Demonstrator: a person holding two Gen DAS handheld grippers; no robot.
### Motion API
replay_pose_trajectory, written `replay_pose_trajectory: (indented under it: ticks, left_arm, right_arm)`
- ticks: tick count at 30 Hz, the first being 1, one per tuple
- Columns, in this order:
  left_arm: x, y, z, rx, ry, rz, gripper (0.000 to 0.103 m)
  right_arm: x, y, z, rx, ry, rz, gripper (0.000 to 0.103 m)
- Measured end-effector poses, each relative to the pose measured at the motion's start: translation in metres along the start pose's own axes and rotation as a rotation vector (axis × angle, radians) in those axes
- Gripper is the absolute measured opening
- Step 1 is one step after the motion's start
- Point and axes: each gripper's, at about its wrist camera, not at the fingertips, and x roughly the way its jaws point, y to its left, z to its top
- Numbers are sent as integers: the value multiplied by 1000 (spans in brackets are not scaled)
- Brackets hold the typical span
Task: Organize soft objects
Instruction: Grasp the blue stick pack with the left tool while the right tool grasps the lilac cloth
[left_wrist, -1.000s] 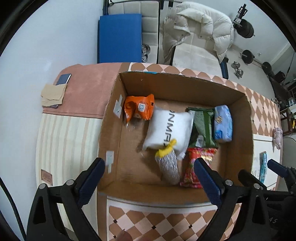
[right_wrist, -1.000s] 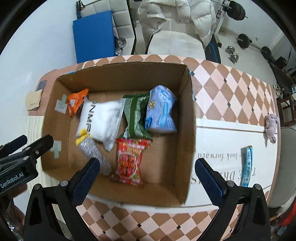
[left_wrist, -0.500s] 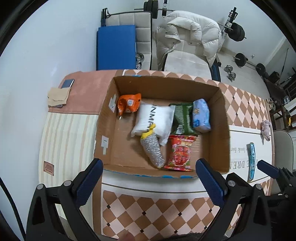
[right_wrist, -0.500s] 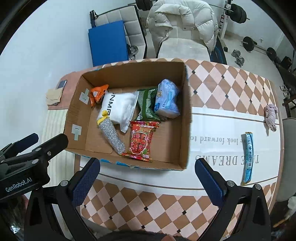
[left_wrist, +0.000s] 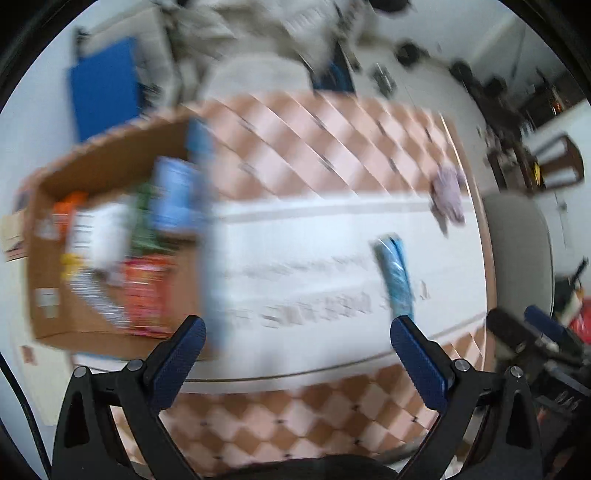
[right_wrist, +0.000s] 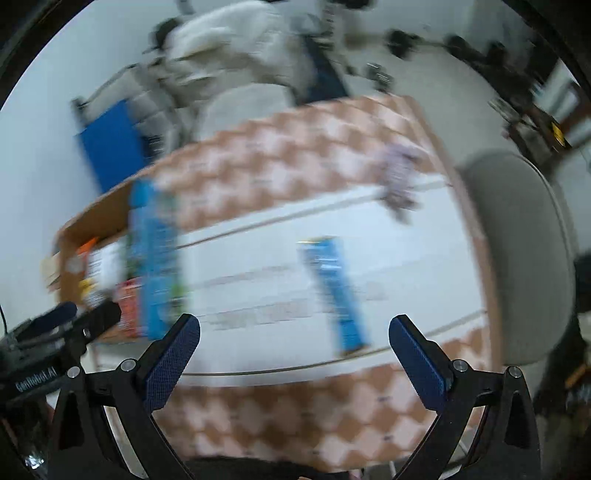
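Observation:
Both views are motion-blurred. A cardboard box with several soft packets (orange, white, green, blue, red) sits at the left; it also shows in the right wrist view. A long blue packet lies on the white tablecloth, also in the right wrist view. A small pinkish soft toy lies near the table's far right edge, also in the right wrist view. My left gripper is open and empty above the table's front. My right gripper is open and empty too.
A grey chair stands at the table's right end. A blue mat, a white coat and dumbbells are beyond the table. The left gripper's body shows at the right wrist view's left edge.
Both grippers have swung quickly to the right, away from the box. The box has slid to the left of both views and the blue packet and toy are now central.

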Motion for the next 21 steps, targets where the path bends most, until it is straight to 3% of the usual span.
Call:
replay_pose_trajectory:
  ticks: [3, 6, 10, 15, 18, 19, 21]
  left_arm:
    - [57, -45, 7, 37, 123, -39, 92]
    - [99, -80, 11, 66, 205, -36, 75]
    - [138, -109, 18, 53, 280, -43, 74]
    - [173, -119, 20, 33, 352, -14, 73]
    - [185, -124, 21, 42, 375, 29, 58]
    - [188, -124, 21, 44, 384, 42, 47]
    - [192, -125, 23, 40, 394, 42, 41]
  right_arm:
    - [20, -52, 13, 50, 45, -43, 103]
    - [41, -97, 20, 93, 82, -71, 103]
    - [63, -128, 28, 114, 117, -89, 103]
    - [87, -141, 43, 122, 143, -93, 103]
    - [96, -143, 55, 113, 152, -85, 103]
    - [98, -141, 60, 106, 151, -83, 103]
    - [103, -136, 73, 85, 150, -80, 103]
